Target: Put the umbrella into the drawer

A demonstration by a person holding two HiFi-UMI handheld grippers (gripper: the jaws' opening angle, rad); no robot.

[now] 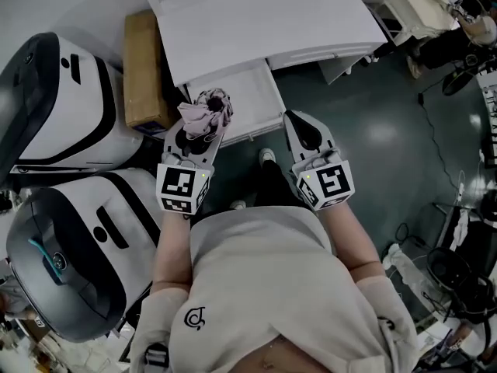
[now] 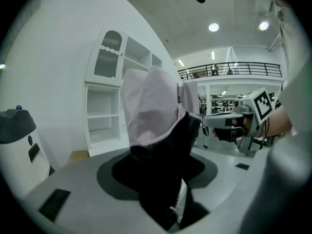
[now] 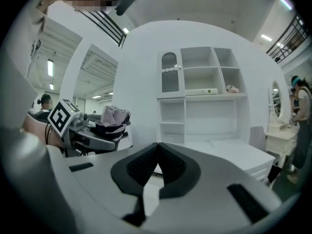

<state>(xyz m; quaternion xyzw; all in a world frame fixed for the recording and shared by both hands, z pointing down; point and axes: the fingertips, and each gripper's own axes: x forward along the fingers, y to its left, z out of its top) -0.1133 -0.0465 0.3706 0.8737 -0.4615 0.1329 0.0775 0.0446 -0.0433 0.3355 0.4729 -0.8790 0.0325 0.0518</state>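
Note:
A folded umbrella [image 1: 206,113] of pale lilac cloth with black parts is held in my left gripper [image 1: 200,133], whose jaws are shut on its black lower part. It hangs over the near left corner of the open white drawer [image 1: 256,93] under the white desk [image 1: 264,22]. In the left gripper view the umbrella [image 2: 151,113] rises between the jaws and fills the middle. My right gripper [image 1: 300,124] is beside it, past the drawer's right front corner, shut and holding nothing [image 3: 157,164]. The right gripper view shows the umbrella [image 3: 115,117] at its left.
A brown cardboard box [image 1: 144,68] stands left of the desk. Two large white and black machines [image 1: 70,99] [image 1: 78,263] crowd the left side. A white shelf unit [image 3: 200,96] stands beyond the desk. Cables and gear [image 1: 458,270] lie at the right on the dark floor.

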